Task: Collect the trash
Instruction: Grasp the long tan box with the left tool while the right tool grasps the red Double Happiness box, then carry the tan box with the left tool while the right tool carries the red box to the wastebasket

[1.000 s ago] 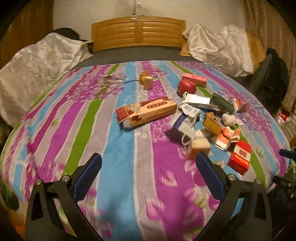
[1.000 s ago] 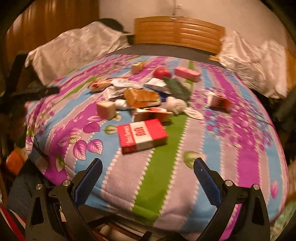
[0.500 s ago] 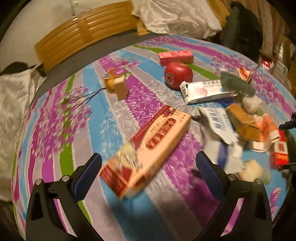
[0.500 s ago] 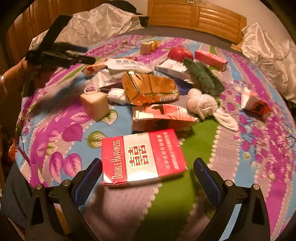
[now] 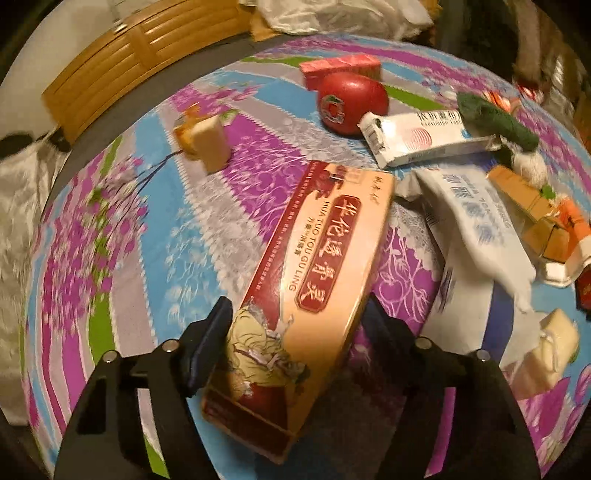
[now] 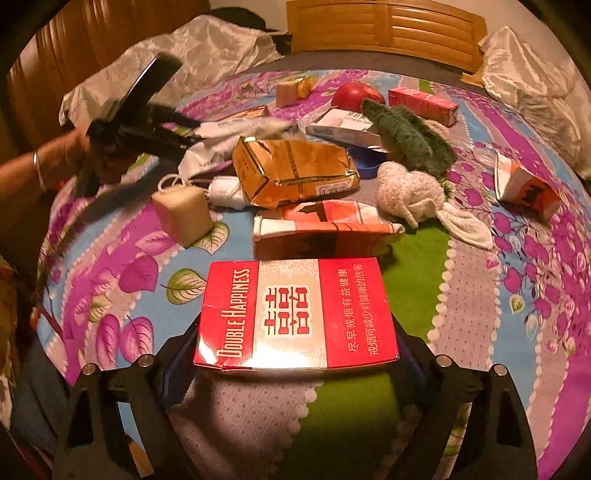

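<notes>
The left gripper (image 5: 295,321) has its jaws around the near end of the long box (image 5: 314,280), a pad on each side wall; whether they press it yet cannot be told. The box lies flat on the bedspread (image 5: 155,229), running away toward the apple (image 5: 352,101).

The right gripper (image 6: 295,354) straddles the red carton (image 6: 295,314), jaws at its two short sides; contact is hidden beneath the carton's edges, so the grip cannot be judged. In the right view, the person's left hand (image 6: 99,155) holds its gripper low and level over the bed's left side, forearm coming in from the edge.

Left of the long box the bedspread lies bare out to the bed's edge, with only a tan block (image 5: 212,146) farther up. To its right, trash crowds close: a white tube box (image 5: 417,138), a white packet (image 5: 476,221), a second tan block (image 5: 546,347).

Beyond the red carton lie a crushed orange pack (image 6: 325,229), a gold bag (image 6: 295,170), a white plush (image 6: 410,192) and a green scrubber (image 6: 406,136). A headboard (image 6: 388,26) closes the far end.
</notes>
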### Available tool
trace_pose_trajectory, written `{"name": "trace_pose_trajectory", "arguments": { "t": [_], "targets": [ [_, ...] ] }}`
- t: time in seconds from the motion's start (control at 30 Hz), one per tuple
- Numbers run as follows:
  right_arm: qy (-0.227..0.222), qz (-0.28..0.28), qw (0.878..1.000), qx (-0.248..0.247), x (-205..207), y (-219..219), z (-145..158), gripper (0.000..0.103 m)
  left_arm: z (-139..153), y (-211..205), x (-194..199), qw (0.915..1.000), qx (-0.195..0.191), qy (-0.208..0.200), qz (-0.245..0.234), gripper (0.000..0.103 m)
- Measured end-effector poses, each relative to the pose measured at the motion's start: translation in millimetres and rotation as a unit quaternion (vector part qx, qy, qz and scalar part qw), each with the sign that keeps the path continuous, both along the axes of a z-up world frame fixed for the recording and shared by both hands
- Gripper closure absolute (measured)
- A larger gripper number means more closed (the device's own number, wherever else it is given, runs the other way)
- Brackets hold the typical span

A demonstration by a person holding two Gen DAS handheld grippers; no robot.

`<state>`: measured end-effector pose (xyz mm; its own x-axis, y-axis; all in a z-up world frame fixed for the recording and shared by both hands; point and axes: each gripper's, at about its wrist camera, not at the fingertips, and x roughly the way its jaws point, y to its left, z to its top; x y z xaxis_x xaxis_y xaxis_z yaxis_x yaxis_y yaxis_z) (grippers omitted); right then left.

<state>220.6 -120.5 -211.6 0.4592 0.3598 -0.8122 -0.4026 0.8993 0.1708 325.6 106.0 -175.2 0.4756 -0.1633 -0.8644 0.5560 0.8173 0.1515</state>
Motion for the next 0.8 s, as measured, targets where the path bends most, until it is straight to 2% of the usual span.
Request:
{"name": "trace_pose_trajectory", "arguments": {
  "t": [0.2,0.37,0.4,0.43,0.5,0.57,0.63,0.77,0.8],
  "targets": [
    [-0.003,-0.020,1.000,0.022,-21,-13,11,0.014,21,24,-37,0.9966,-0.039,-0.023,0.069,0.042],
    [-0.021,-0.034,0.999,0.030,-44,-23,31,0.014,42,34,-77,0.9919,-0.055,-0.034,0.110,0.045],
    [-0.026,-0.039,0.998,0.035,-49,-26,36,0.014,48,33,-87,0.9907,-0.059,-0.039,0.116,0.061],
    [-0.030,-0.043,0.998,0.038,-53,-29,40,0.014,55,32,-96,0.9893,-0.067,-0.040,0.124,0.069],
    [-0.039,-0.053,0.997,0.047,-62,-36,51,0.014,65,31,-110,0.9859,-0.075,-0.044,0.143,0.070],
    [-0.041,-0.058,0.996,0.051,-69,-41,56,0.014,73,27,-121,0.9838,-0.086,-0.057,0.147,0.077],
    [-0.046,-0.060,0.996,0.049,-74,-43,61,0.014,72,25,-127,0.9828,-0.095,-0.054,0.149,0.091],
    [-0.057,-0.059,0.995,0.049,-84,-43,71,0.014,61,24,-129,0.9815,-0.101,-0.024,0.160,0.092],
    [-0.058,-0.060,0.995,0.053,-86,-45,73,0.014,57,24,-129,0.9806,-0.105,-0.017,0.164,0.089]
  ]
}}
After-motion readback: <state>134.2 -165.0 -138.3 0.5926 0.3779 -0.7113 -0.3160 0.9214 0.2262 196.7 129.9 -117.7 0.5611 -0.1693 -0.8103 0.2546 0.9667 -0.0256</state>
